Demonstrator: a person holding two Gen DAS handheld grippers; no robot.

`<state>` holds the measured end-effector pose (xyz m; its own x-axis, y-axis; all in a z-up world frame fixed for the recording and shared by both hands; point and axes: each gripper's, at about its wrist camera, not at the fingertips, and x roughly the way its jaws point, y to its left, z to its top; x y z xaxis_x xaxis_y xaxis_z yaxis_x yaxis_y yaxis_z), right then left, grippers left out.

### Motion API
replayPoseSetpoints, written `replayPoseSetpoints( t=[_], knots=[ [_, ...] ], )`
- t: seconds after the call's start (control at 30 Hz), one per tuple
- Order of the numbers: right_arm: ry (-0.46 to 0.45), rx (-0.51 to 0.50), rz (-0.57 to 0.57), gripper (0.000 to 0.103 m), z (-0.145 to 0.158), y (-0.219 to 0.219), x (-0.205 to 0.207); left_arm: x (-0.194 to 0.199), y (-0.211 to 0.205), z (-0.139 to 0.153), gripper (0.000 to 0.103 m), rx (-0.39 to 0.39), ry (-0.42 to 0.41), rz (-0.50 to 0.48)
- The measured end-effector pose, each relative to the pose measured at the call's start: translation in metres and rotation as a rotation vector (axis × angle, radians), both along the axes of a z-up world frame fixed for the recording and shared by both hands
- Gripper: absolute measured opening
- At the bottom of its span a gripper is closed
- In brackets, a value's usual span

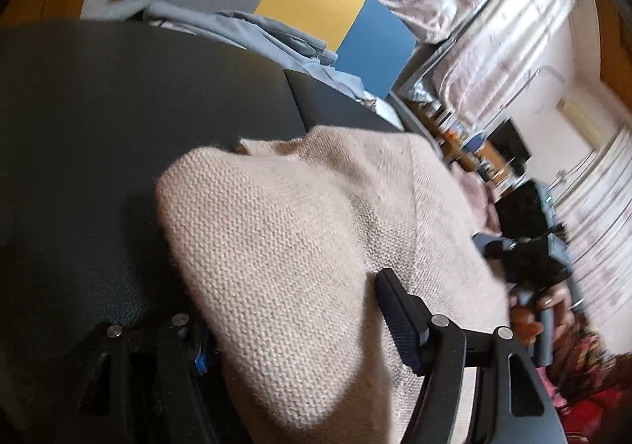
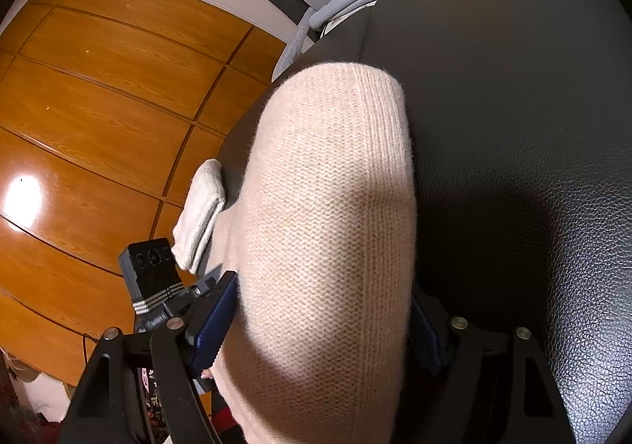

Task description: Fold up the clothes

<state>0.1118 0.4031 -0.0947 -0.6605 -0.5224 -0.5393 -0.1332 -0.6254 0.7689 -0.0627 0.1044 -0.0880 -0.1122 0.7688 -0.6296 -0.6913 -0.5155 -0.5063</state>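
A pale pink knitted sweater [image 1: 300, 230] lies on a black leather seat [image 1: 98, 120]. My left gripper [image 1: 292, 329] is shut on a fold of the sweater, which bulges between its fingers; the left finger is mostly hidden by the knit. In the right wrist view the same sweater [image 2: 331, 207] runs forward between the fingers of my right gripper [image 2: 316, 325], which is shut on it, over the black seat [image 2: 513, 128]. The other gripper also shows in the left wrist view [image 1: 529, 262], blurred, at the sweater's far edge.
A light blue garment [image 1: 276, 37] lies at the back on a grey, yellow and blue cushion [image 1: 312, 5]. A white folded cloth [image 2: 201, 211] hangs at the seat's left edge over the wooden floor [image 2: 98, 88]. Curtains [image 1: 493, 9] and cluttered shelves stand at the right.
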Motion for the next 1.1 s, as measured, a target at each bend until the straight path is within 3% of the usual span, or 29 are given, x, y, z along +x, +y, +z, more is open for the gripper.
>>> replayPoseSetpoints(
  t=[0.3, 0.57, 0.73, 1.1],
  knots=[
    [-0.012, 0.043, -0.006, 0.079, 0.001, -0.006, -0.005, 0.011, 0.01, 0.005, 0.066, -0.109, 0.062, 0.072],
    [-0.04, 0.113, -0.023, 0.077, 0.004, -0.015, -0.011, 0.018, 0.008, 0.007, 0.061, -0.144, 0.073, 0.142],
    [-0.047, 0.141, -0.023, 0.072, 0.003, -0.017, -0.014, 0.026, 0.007, 0.008, 0.049, -0.145, 0.087, 0.173],
    [-0.045, 0.201, -0.034, 0.067, 0.005, -0.028, -0.018, 0.043, 0.015, 0.016, 0.039, -0.198, 0.171, 0.212]
  ],
)
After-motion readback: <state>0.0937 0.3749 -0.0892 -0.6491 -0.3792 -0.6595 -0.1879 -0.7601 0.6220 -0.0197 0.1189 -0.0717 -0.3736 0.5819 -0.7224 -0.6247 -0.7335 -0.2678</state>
